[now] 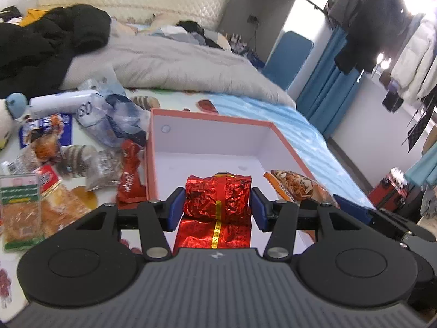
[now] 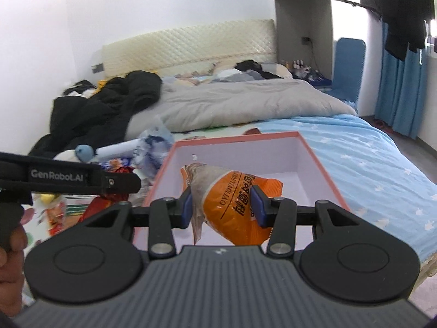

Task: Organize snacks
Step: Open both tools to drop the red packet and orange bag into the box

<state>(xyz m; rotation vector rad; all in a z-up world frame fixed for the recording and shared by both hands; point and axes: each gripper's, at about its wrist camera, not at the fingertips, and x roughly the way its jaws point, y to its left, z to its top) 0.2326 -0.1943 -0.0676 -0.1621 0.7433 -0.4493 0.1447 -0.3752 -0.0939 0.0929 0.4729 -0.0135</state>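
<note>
My left gripper (image 1: pixel 217 208) is shut on a crumpled red foil packet (image 1: pixel 218 195), which it holds above the open white box with a pink rim (image 1: pixel 213 114). My right gripper (image 2: pixel 223 207) is shut on an orange snack bag (image 2: pixel 237 216), also over the box (image 2: pixel 235 138), whose white floor looks bare. In the left wrist view the orange bag (image 1: pixel 295 183) shows at the box's right wall. A pile of loose snack packets (image 1: pixel 54 177) lies on the bed left of the box.
The box sits on a bed with a blue sheet (image 2: pixel 368 164). A grey duvet (image 1: pixel 177 63) and a black coat (image 1: pixel 41 41) lie behind it. A hand (image 2: pixel 8 259) shows at the lower left of the right wrist view. Clothes hang at the far right (image 1: pixel 382 22).
</note>
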